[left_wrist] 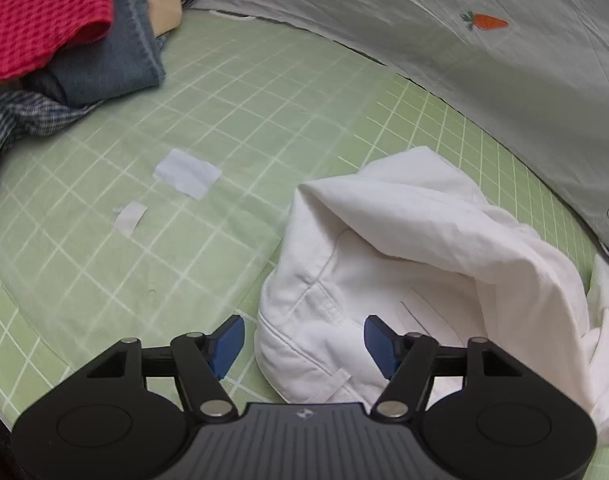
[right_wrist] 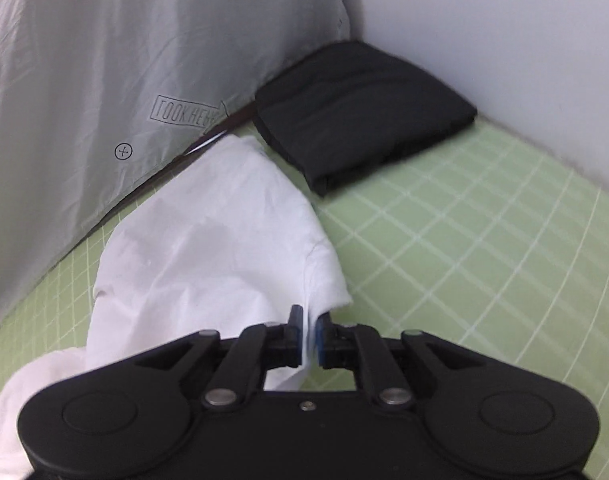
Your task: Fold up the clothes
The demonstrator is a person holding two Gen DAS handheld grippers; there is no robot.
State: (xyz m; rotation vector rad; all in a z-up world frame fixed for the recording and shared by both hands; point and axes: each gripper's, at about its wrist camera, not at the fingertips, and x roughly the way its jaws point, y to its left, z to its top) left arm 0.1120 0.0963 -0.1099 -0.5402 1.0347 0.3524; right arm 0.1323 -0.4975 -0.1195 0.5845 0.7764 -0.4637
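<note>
Gripping a hem corner of a rumpled white cotton garment, the right gripper has its blue-padded fingers pressed nearly together, with a thin fold of the white cloth pinched between them. The garment lies bunched on a pale green cutting mat with a white grid, and every place below is given relative to this garment.

The left gripper hovers at the garment's near edge with its fingers spread wide. One blue pad is over the mat and the other over the cloth, and nothing is held.

Beyond the garment, a grey fabric sheet printed with small carrots hangs as a backdrop. In the right wrist view, a neatly folded black garment rests on the mat just past the white one. In the left wrist view, well to the garment's left, lies a loose pile: a red waffle-knit cloth on blue denim, over a checked shirt. Two scraps of white tape mark the mat between the pile and the garment.

To do this step well, I judge the left gripper should close on a matching edge or seam. Then both should pull apart evenly, so the cloth spreads flat before any crease is made. Lifting one-handed risks more bunching.
</note>
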